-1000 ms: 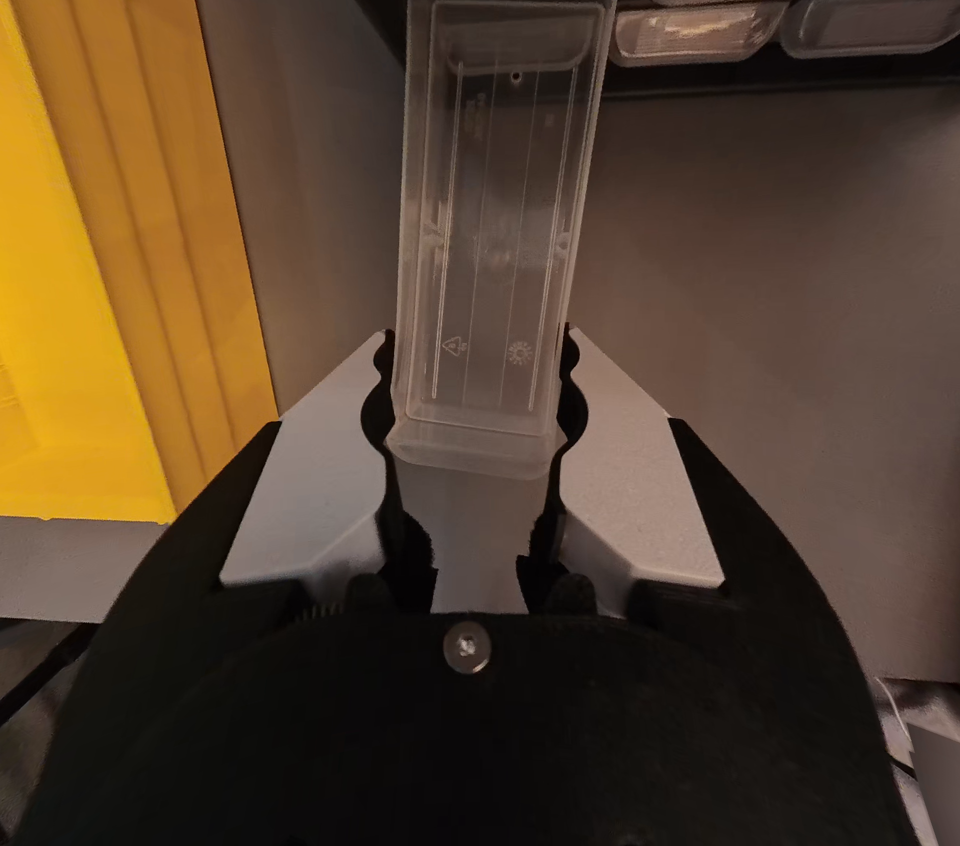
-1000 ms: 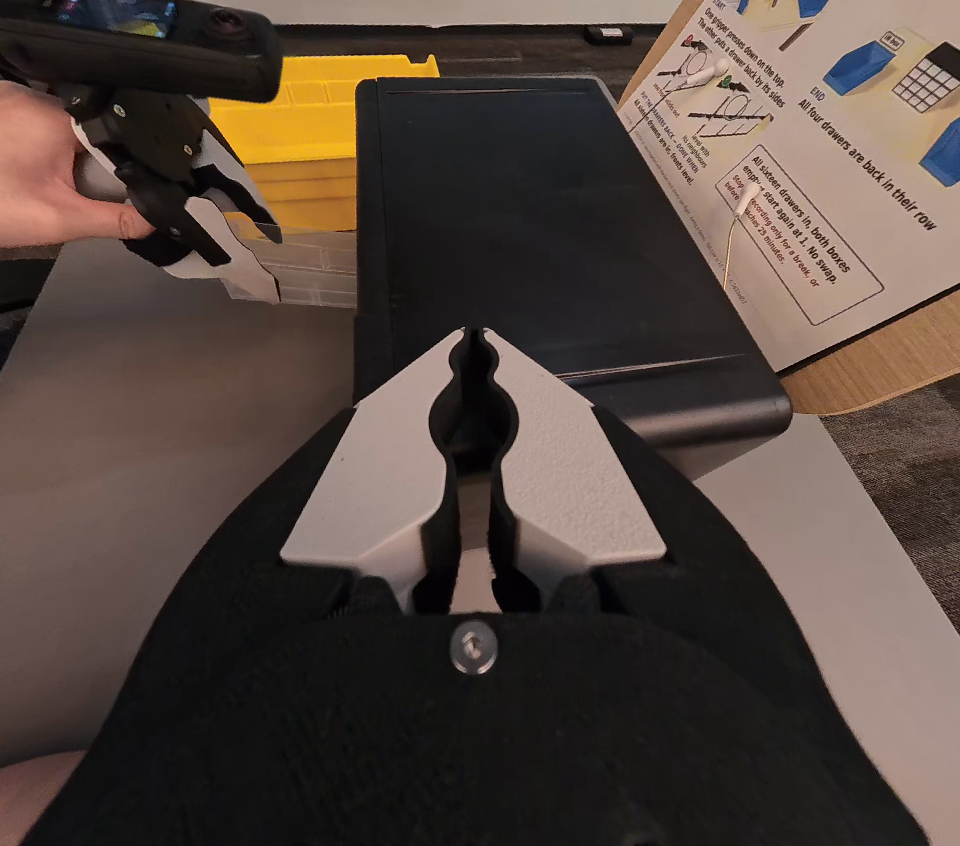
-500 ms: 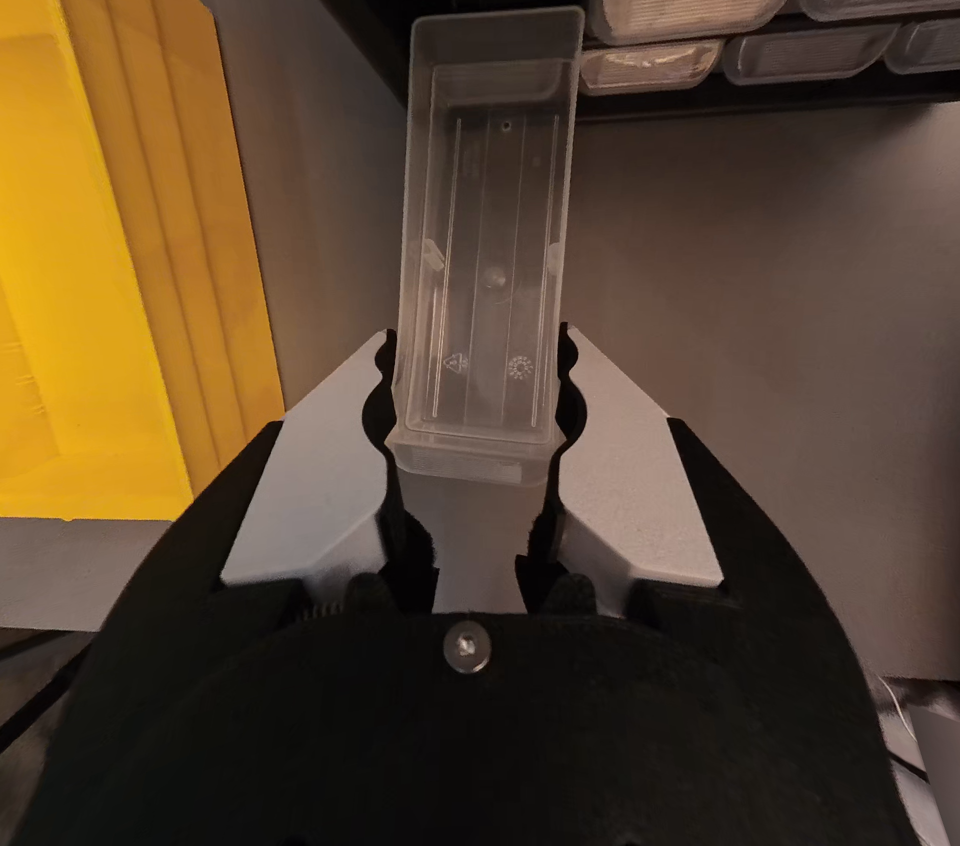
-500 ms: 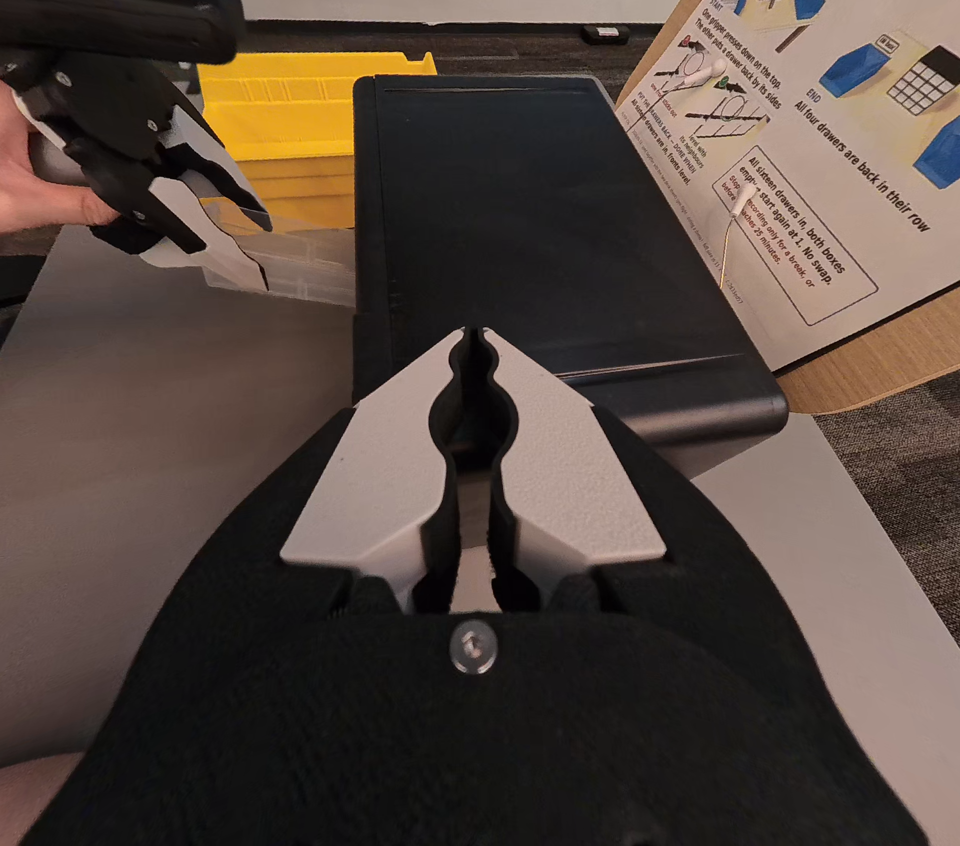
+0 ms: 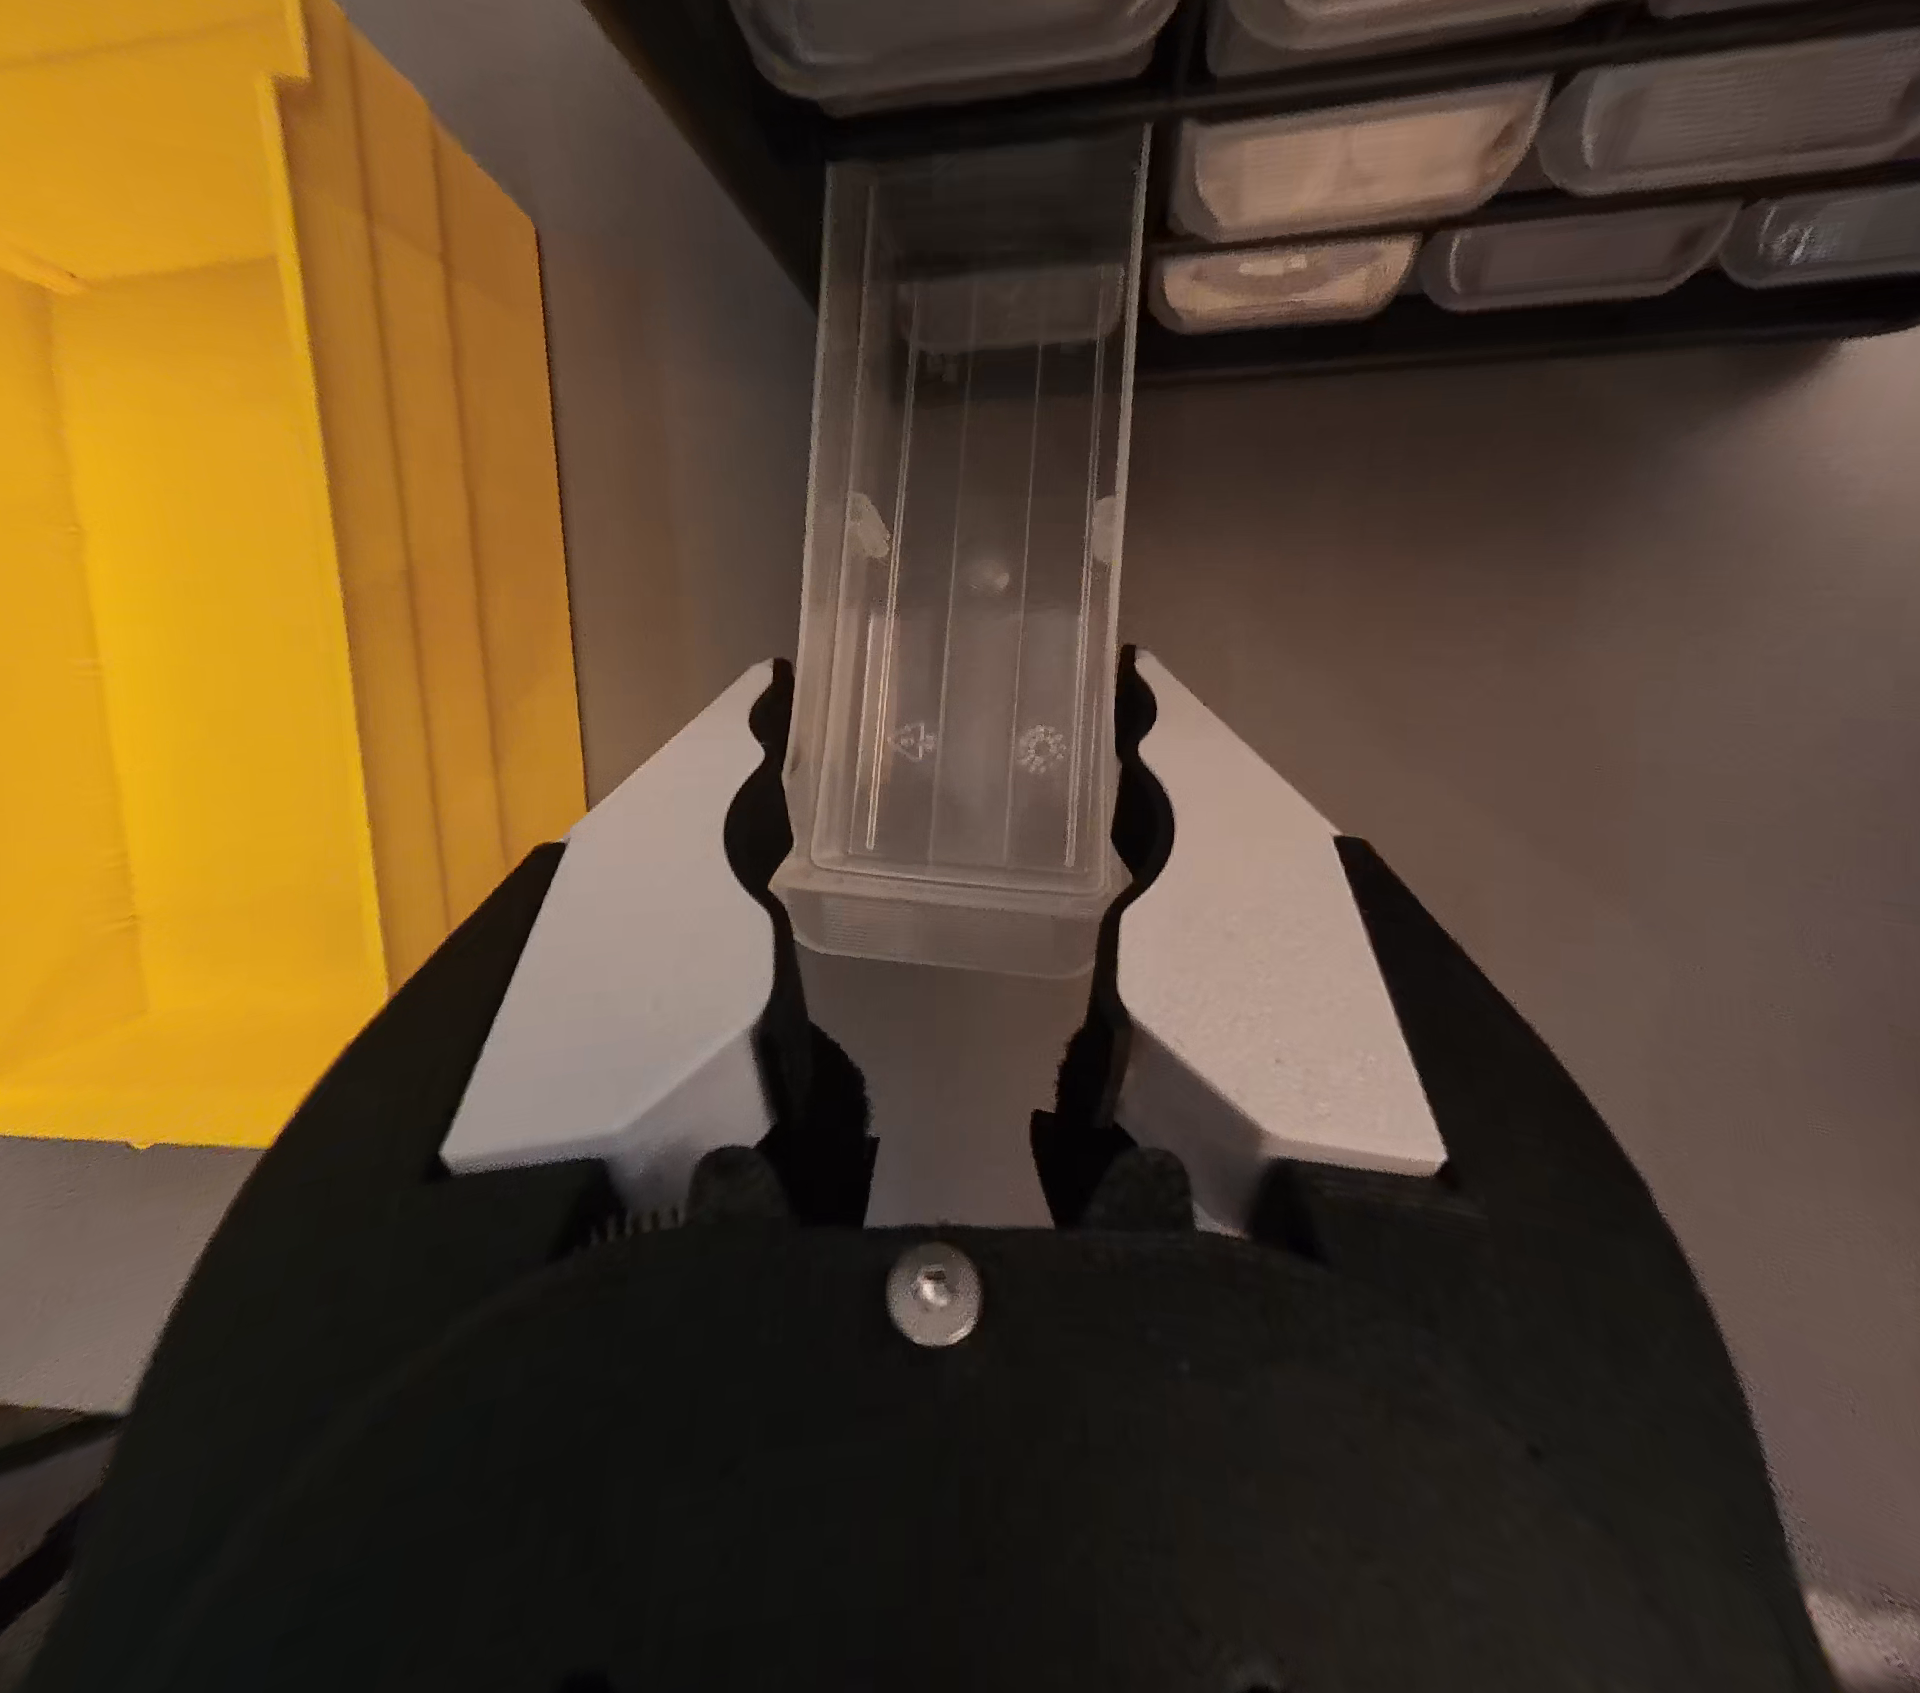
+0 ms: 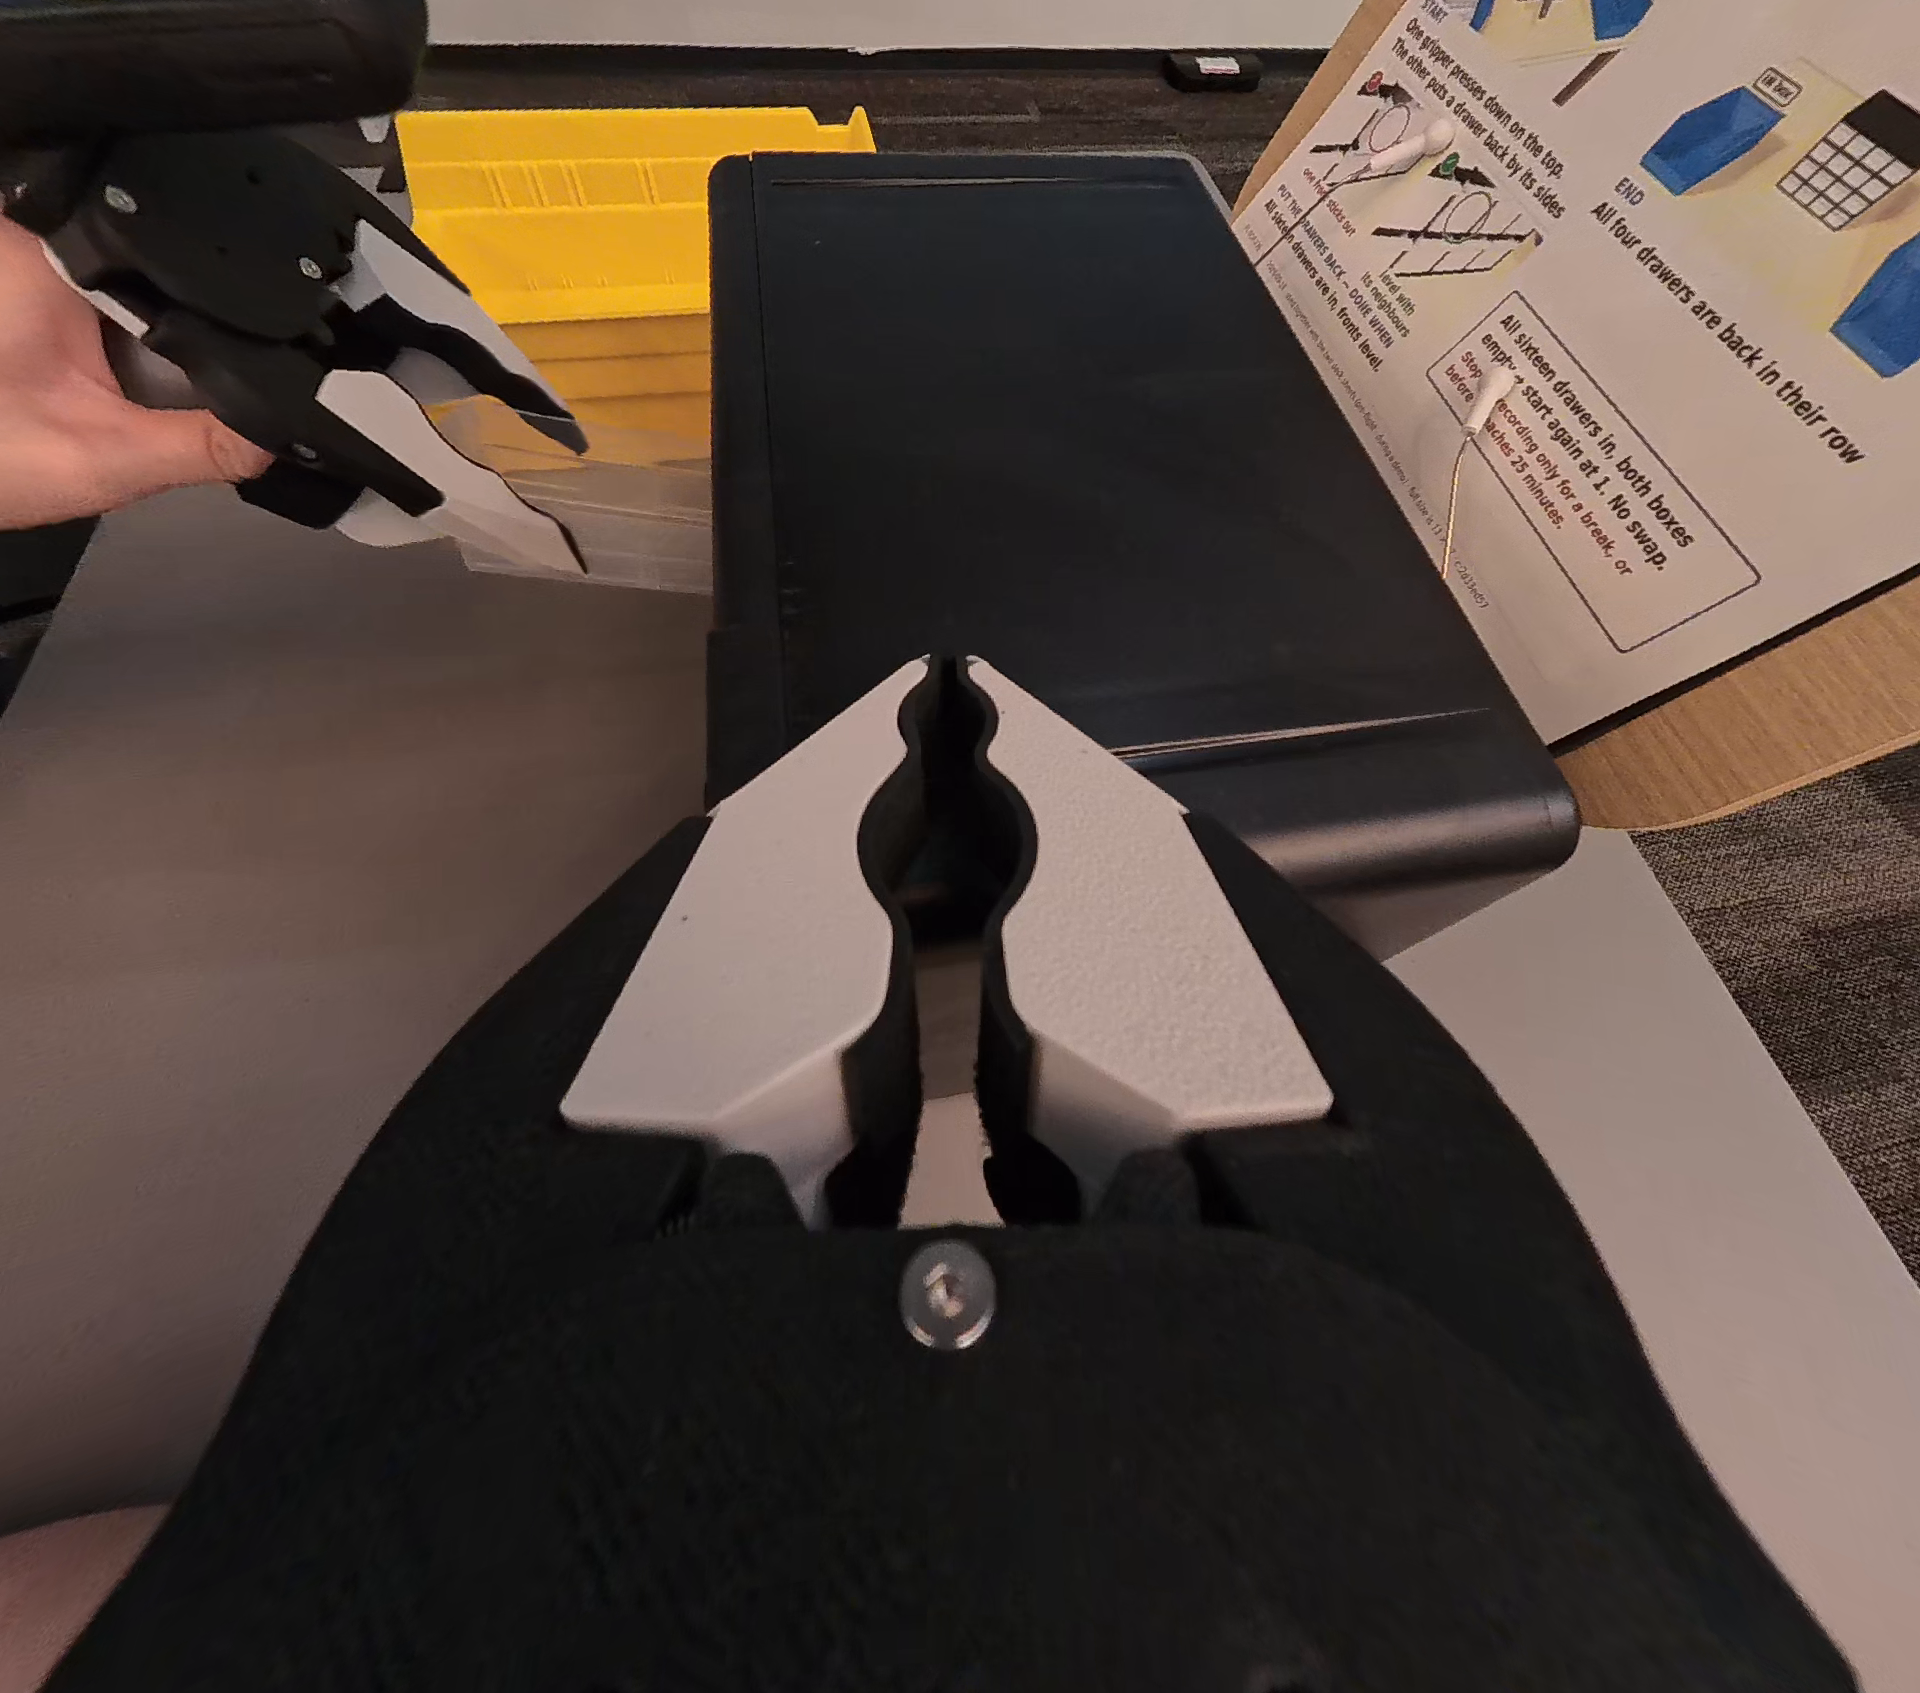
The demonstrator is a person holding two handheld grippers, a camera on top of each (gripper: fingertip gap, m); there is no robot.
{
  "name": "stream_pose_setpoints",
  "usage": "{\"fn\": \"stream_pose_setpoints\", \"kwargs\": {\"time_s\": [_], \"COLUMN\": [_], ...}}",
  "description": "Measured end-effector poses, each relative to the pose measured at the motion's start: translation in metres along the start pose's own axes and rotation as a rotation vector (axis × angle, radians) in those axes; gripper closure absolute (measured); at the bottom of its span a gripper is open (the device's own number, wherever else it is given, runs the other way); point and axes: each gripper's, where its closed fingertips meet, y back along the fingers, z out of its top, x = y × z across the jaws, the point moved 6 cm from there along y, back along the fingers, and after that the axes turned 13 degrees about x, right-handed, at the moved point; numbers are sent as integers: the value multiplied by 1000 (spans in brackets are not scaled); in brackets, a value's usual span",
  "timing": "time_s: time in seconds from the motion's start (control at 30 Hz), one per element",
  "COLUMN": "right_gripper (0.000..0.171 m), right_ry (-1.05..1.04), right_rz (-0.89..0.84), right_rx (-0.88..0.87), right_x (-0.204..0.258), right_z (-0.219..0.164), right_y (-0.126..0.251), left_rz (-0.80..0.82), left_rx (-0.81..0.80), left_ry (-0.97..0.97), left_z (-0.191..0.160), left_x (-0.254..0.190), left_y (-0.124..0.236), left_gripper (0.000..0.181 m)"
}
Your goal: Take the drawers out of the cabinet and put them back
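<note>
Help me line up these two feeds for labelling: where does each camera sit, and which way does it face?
Left wrist view: on the left hand-held gripper, looking along its fingers at the clear drawer they clamp, entering the cabinet.
Right wrist view: on the shut right hand-held gripper, above the cabinet's top, facing the poster; a person's hand shows.
Shared: cabinet, drawer, yellow bin, left hand-held gripper.

Yellow bin (image 6: 623, 230) behind cabinet on grey table (image 6: 260, 812); illustrated poster board (image 6: 1621, 209) leaning at right.
</note>
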Motion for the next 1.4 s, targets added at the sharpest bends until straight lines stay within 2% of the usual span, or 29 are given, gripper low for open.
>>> {"fn": "stream_pose_setpoints", "kwargs": {"time_s": [0.13, 0.37, 0.53, 0.67, 0.7, 0.73, 0.83, 0.87, 0.93, 1.03, 1.4], "right_gripper": [171, 171, 171, 171, 171, 171, 171, 171, 171, 171, 171], "right_ry": [-4, 0, -6, -4, -2, -3, -9, -10, -13, -12, -14], "right_rz": [4, 0, 9, 3, 2, 4, 13, 14, 13, 4, 14], "right_rx": [-2, 1, -6, -3, -3, -3, -7, -9, -10, -7, -11], "right_x": [0, 0, -1, -1, -1, -1, -1, -1, -1, -1, -1], "right_z": [0, 0, 0, 0, 0, 0, 0, 0, 0, 0, 0], "right_y": [0, 0, -1, -1, 0, -1, 0, 0, -1, 0, 0], "left_rz": [59, 38, 34, 174, 196, 204, 223, 248, 316, 386, 370], "left_rx": [-13, -95, -241, -467, -533, -602, -740, -756, -735, -690, -697], "left_ry": [-21, 0, -47, -101, -109, -113, -153, -177, -223, -264, -203], "left_z": [4, 26, 33, 17, 10, 2, -22, -28, -35, -41, -8], "left_x": [-5, -2, -6, 4, 6, 6, 0, -2, -6, -13, -14], "left_y": [-7, -29, -29, 0, 7, 13, 17, 14, 1, -16, -19], "left_gripper": [120, 118, 116, 94, 93, 97, 133, 144, 151, 181, 181]}}
